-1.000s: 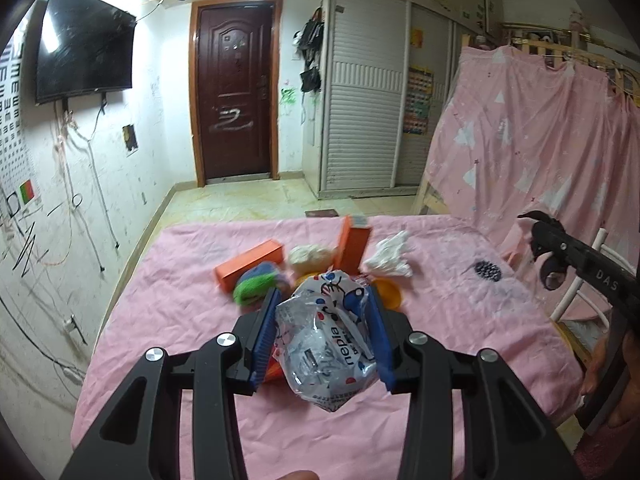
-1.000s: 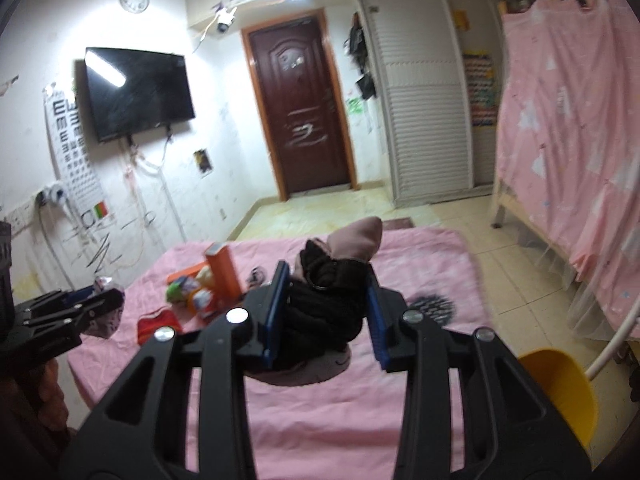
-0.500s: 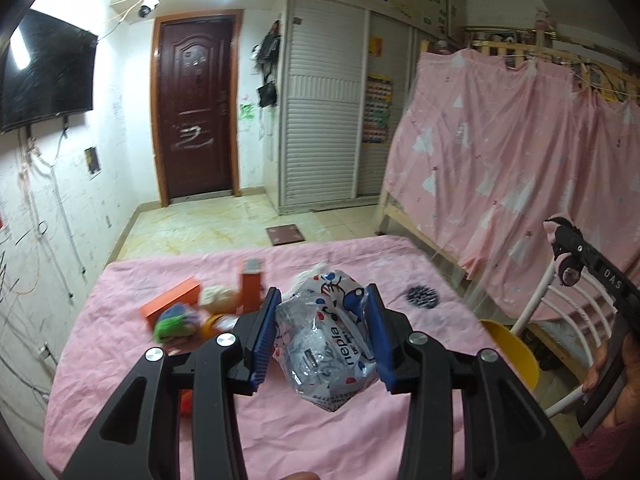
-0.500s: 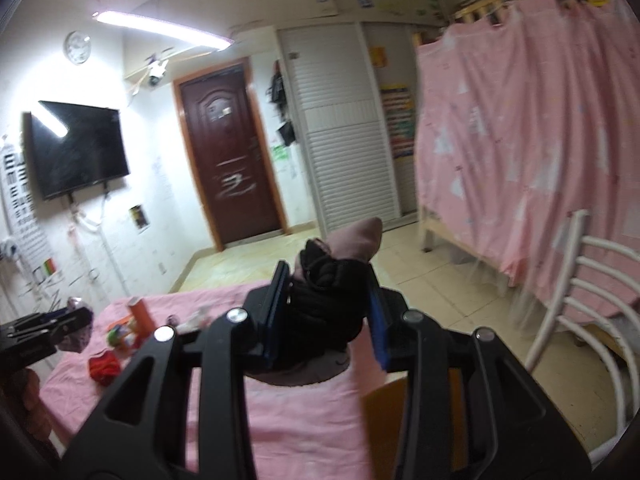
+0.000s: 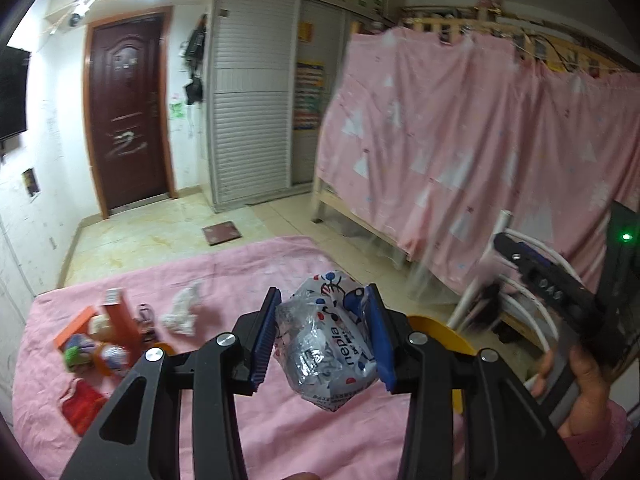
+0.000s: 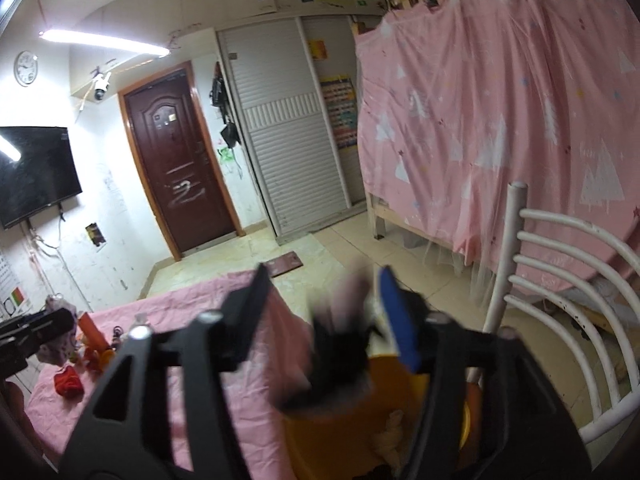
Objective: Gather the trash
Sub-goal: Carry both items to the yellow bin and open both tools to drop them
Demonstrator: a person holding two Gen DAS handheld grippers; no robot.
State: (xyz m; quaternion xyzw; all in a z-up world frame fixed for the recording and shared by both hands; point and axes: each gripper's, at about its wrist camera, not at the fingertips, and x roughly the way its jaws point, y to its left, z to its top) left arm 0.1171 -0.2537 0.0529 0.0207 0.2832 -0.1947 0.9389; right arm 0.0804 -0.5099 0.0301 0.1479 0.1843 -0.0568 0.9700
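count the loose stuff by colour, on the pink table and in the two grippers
orange: 3 (flat box, upright carton, round lid)
red: 1 (pouch)
white: 1 (crumpled tissue)
green: 1 (blurry wad)
silver: 1 (printed wrapper, left gripper)
black and pink: 1 (blurred bundle, right gripper, over yellow bin)
total: 8

Glossy crinkled plastic wrapper [image 5: 332, 344]; matt, creased pink cloth [image 5: 208, 276].
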